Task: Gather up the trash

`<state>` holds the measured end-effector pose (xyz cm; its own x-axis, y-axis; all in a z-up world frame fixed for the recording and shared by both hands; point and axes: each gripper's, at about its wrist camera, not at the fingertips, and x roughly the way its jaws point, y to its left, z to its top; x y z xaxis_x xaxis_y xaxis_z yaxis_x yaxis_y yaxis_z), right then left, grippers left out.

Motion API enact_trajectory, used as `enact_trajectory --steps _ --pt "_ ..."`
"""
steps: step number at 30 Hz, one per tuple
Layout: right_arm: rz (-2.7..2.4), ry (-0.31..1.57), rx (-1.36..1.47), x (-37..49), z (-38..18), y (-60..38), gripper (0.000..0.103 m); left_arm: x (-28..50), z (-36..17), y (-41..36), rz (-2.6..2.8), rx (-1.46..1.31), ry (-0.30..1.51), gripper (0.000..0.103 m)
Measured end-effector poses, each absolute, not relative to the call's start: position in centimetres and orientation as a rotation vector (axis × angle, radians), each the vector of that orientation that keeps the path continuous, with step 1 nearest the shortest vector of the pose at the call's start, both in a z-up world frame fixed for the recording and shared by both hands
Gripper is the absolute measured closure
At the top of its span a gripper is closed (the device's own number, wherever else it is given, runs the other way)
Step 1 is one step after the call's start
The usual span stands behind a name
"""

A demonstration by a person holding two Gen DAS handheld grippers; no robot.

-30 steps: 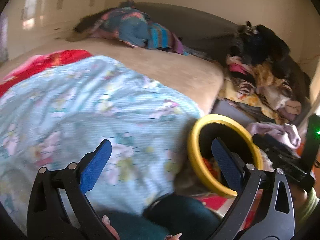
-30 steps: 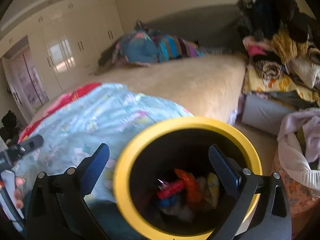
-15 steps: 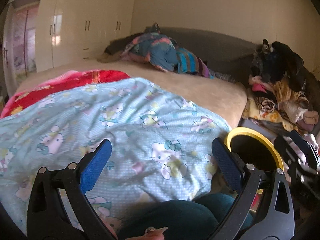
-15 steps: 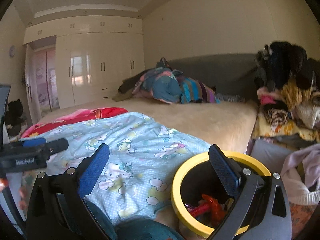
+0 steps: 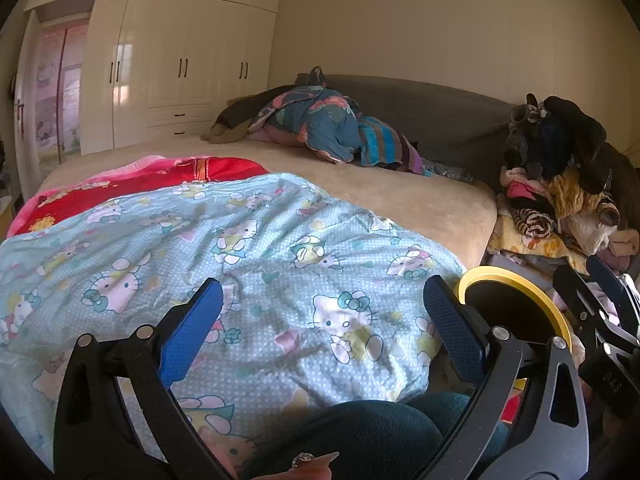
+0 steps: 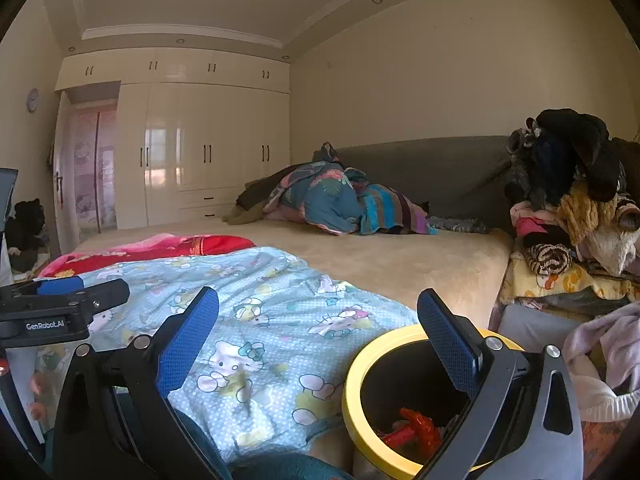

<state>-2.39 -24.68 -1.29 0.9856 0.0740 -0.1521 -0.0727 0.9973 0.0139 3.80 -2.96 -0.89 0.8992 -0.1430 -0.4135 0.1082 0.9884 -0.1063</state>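
Note:
A yellow-rimmed black trash bin (image 6: pixel 362 364) stands on the floor beside the bed, with red wrappers (image 6: pixel 416 426) and other scraps inside. It also shows in the left wrist view (image 5: pixel 516 280). My right gripper (image 6: pixel 318 340) is open and empty, raised above and behind the bin, its right finger over the rim. My left gripper (image 5: pixel 322 330) is open and empty over the light blue cartoon blanket (image 5: pixel 248 248). The right gripper's body shows at the right edge of the left wrist view (image 5: pixel 600 316).
A beige bed (image 6: pixel 400 256) carries a red blanket (image 6: pixel 160 248) and a heap of bedding (image 6: pixel 332 200) by the grey headboard. A pile of clothes (image 6: pixel 572 216) sits to the right of the bin. White wardrobes (image 6: pixel 192 148) line the far wall.
Both grippers have lifted and tilted up from the bin. The right view went from looking straight into the bin to looking across the bed; the bin now sits low right.

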Motion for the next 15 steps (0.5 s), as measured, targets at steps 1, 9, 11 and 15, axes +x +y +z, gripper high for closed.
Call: enact_trajectory --steps 1,9,11,15 --pt "0.073 0.153 0.01 -2.34 -1.29 -24.68 0.006 3.78 -0.89 -2.98 -0.128 -0.081 0.433 0.011" --pt "0.068 0.142 0.009 -2.45 -1.28 -24.74 0.006 3.76 -0.9 -3.24 -0.134 -0.062 0.422 0.011" --pt "0.067 0.143 0.009 -2.46 -1.3 -24.73 0.006 3.74 -0.9 -3.2 -0.135 -0.064 0.421 0.011" --pt "0.067 0.141 0.009 -2.51 -1.32 -24.71 0.006 3.76 -0.9 -3.24 -0.135 -0.063 0.422 0.011"
